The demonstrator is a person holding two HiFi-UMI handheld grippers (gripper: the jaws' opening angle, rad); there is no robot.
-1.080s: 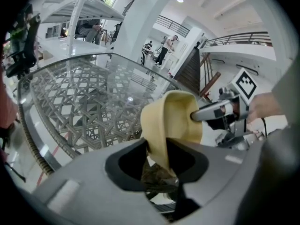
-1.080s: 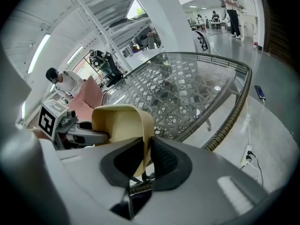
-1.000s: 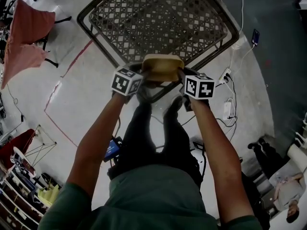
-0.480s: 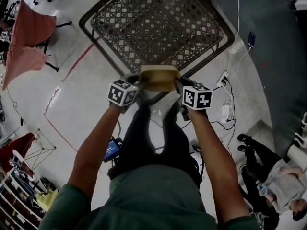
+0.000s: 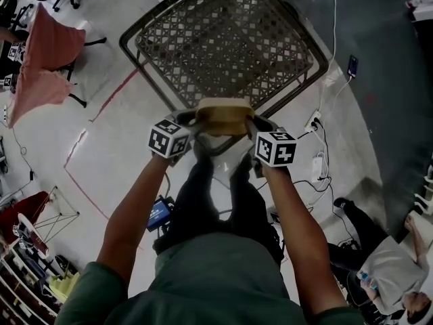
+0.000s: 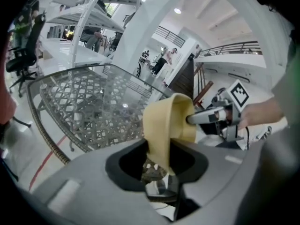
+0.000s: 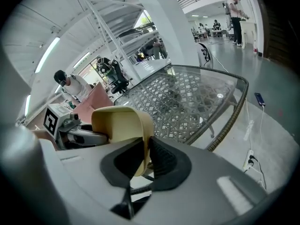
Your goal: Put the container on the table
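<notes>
A tan, bowl-like container [image 5: 220, 116] hangs between my two grippers, over the near edge of the glass-topped lattice table [image 5: 223, 39]. The left gripper [image 5: 193, 120] is shut on its left rim and the right gripper [image 5: 252, 122] on its right rim. In the left gripper view, the left gripper [image 6: 159, 161] pinches the container's [image 6: 166, 125] wall, with the right gripper [image 6: 220, 116] across from it and the table [image 6: 79, 107] beyond. In the right gripper view, the right gripper [image 7: 145, 158] clamps the container's [image 7: 119, 123] rim, and the left gripper [image 7: 70, 125] holds the far side.
The table's dark rope-like rim [image 5: 145, 80] runs just ahead of the container. A pink draped chair [image 5: 44, 59] stands at the left. Cables and a power strip [image 5: 316, 151] lie on the floor at the right, and a seated person [image 5: 385, 269] is at the lower right.
Both grippers have risen together with the container still held between them. The person at the lower right has shifted.
</notes>
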